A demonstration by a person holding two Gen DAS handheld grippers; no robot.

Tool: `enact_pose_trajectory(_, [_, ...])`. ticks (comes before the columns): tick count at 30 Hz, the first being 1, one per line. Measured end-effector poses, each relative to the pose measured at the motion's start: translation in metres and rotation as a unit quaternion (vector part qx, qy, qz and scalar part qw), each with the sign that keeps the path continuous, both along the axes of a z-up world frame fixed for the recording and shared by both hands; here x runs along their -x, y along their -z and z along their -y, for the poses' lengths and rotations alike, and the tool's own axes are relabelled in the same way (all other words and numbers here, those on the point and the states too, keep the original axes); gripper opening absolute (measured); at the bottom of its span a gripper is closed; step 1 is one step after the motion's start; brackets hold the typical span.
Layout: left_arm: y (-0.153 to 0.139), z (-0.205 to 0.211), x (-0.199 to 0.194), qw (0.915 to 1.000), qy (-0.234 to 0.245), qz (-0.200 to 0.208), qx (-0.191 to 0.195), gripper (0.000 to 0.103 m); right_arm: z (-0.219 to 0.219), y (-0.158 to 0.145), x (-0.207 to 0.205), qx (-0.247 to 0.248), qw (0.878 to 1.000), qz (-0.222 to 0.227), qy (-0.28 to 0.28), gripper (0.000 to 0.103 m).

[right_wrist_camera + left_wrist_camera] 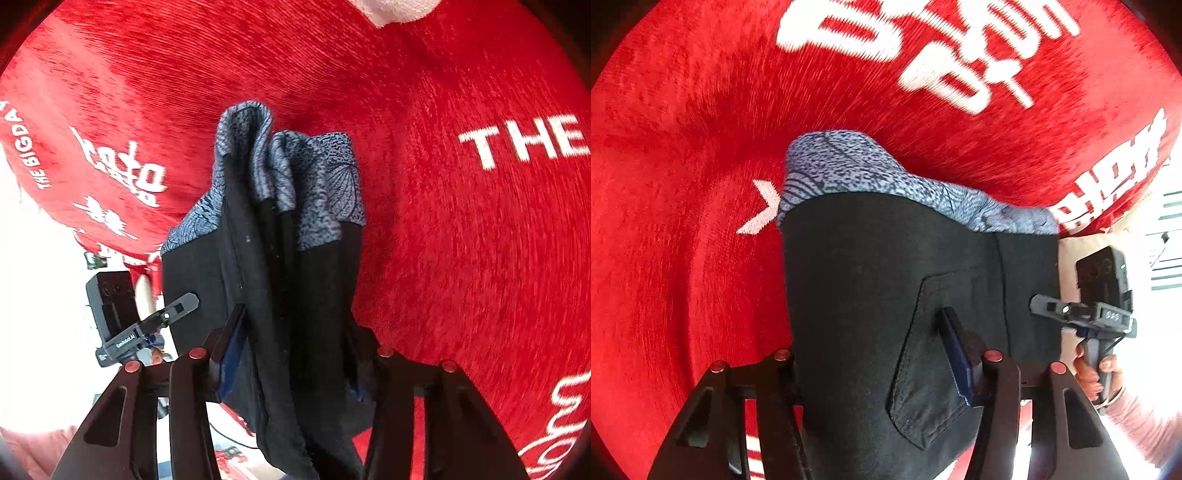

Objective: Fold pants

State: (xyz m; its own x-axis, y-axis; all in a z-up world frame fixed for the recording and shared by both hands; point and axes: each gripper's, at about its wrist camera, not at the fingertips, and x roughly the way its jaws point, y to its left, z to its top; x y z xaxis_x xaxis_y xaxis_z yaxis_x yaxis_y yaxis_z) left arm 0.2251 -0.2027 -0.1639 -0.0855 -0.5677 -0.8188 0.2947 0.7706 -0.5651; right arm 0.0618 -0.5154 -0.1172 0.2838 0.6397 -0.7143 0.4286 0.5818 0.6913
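Pants hung lifted above a red cloth printed with white lettering, and both grippers had hold of them. In the left wrist view the garment spread as a broad black panel with a stitched back pocket, its far end finished in a blue-grey patterned band that lay against the red surface. The left gripper was clamped on the fabric: one blue-padded finger pressed onto the pocket, while the other finger was hidden behind the cloth. To the right in that view, just beside the edge of the pants, the right gripper showed from the side, carried by the person's right hand in a pink sleeve. In the right wrist view the pants hung bunched in vertical folds between the fingers of the right gripper, which were closed on the dark cloth (the blue pad on the left finger was pressed flat against it, and the opposite finger was mostly covered). The patterned band there stood gathered in two humps at the far end, over the red cloth. The left gripper appeared at the left of this view, close beside the hanging fabric. Whether the red cloth covered a table could not be told, since only its surface and one draped edge showed.
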Motion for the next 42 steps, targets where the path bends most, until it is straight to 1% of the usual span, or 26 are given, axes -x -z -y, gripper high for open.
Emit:
enact_pose_trajectory(4, [-0.02, -0.006, 0.012, 1.0, 0.006, 0.007, 0.002, 0.058, -0.003, -0.012, 0.014, -0.01, 1.0, 0.002, -0.002, 0.05])
enact_pose_trajectory(6, [-0.029, -0.02, 0.016, 0.9999, 0.008, 0.011, 0.001, 0.058, -0.006, -0.019, 0.021, -0.013, 1.0, 0.002, -0.001, 0.05])
enact_pose_trajectory(10, [-0.045, -0.032, 0.037, 0.9997, 0.008, 0.021, -0.004, 0.058, -0.016, -0.034, 0.037, -0.02, 1.0, 0.007, 0.005, 0.05])
enact_pose_trajectory(12, [-0.049, -0.034, 0.049, 0.9998, 0.006, 0.019, -0.005, 0.058, -0.021, -0.039, 0.048, -0.019, 1.0, 0.007, 0.007, 0.05])
enact_pose_trajectory(16, [-0.046, -0.043, 0.072, 0.9998, 0.005, 0.015, -0.016, 0.058, -0.033, -0.041, 0.067, -0.012, 1.0, -0.002, 0.003, 0.05])
enact_pose_trajectory(21, [-0.024, -0.037, 0.093, 0.9992, 0.001, 0.012, -0.038, 0.058, -0.043, -0.025, 0.087, 0.001, 1.0, -0.022, -0.001, 0.05])
enact_pose_trajectory(23, [-0.015, -0.04, 0.098, 0.9989, -0.005, 0.011, -0.044, 0.058, -0.048, -0.019, 0.092, 0.024, 0.999, -0.026, -0.011, 0.05])
enact_pose_trajectory(25, [-0.012, -0.043, 0.101, 0.9984, -0.01, 0.021, -0.051, 0.064, -0.06, -0.021, 0.09, 0.058, 0.998, -0.023, -0.027, 0.052])
enact_pose_trajectory(27, [-0.011, -0.043, 0.102, 0.9972, -0.014, 0.034, -0.065, 0.07, -0.067, -0.024, 0.087, 0.09, 0.995, -0.02, -0.039, 0.054])
enact_pose_trajectory(29, [-0.011, -0.043, 0.101, 0.9961, -0.019, 0.039, -0.077, 0.073, -0.069, -0.023, 0.085, 0.109, 0.993, -0.022, -0.041, 0.057])
enact_pose_trajectory(30, [-0.012, -0.044, 0.101, 0.9953, -0.02, 0.043, -0.085, 0.077, -0.069, -0.022, 0.087, 0.116, 0.992, -0.023, -0.043, 0.058])
enact_pose_trajectory(31, [-0.015, -0.043, 0.102, 0.9929, -0.02, 0.056, -0.103, 0.08, -0.069, -0.022, 0.086, 0.124, 0.991, -0.024, -0.044, 0.059])
enact_pose_trajectory(33, [-0.021, -0.042, 0.103, 0.9876, -0.015, 0.082, -0.133, 0.081, -0.069, -0.024, 0.087, 0.154, 0.986, -0.032, -0.05, 0.061])
enact_pose_trajectory(35, [-0.028, -0.042, 0.104, 0.9827, -0.016, 0.1, -0.155, 0.081, -0.072, -0.03, 0.088, 0.185, 0.981, -0.036, -0.056, 0.064])
enact_pose_trajectory(36, [-0.029, -0.043, 0.105, 0.9808, -0.017, 0.105, -0.163, 0.081, -0.073, -0.032, 0.089, 0.202, 0.977, -0.04, -0.061, 0.064])
enact_pose_trajectory(38, [-0.032, -0.042, 0.107, 0.9742, -0.019, 0.117, -0.192, 0.091, -0.077, -0.036, 0.088, 0.231, 0.969, -0.047, -0.07, 0.069])
enact_pose_trajectory(39, [-0.033, -0.042, 0.108, 0.9699, -0.019, 0.124, -0.209, 0.094, -0.08, -0.039, 0.086, 0.251, 0.964, -0.053, -0.073, 0.07])
enact_pose_trajectory(41, [-0.037, -0.04, 0.112, 0.9645, -0.015, 0.133, -0.227, 0.094, -0.085, -0.04, 0.082, 0.275, 0.956, -0.064, -0.077, 0.077])
enact_pose_trajectory(42, [-0.038, -0.039, 0.113, 0.9628, -0.013, 0.136, -0.234, 0.094, -0.085, -0.041, 0.081, 0.281, 0.954, -0.069, -0.076, 0.077])
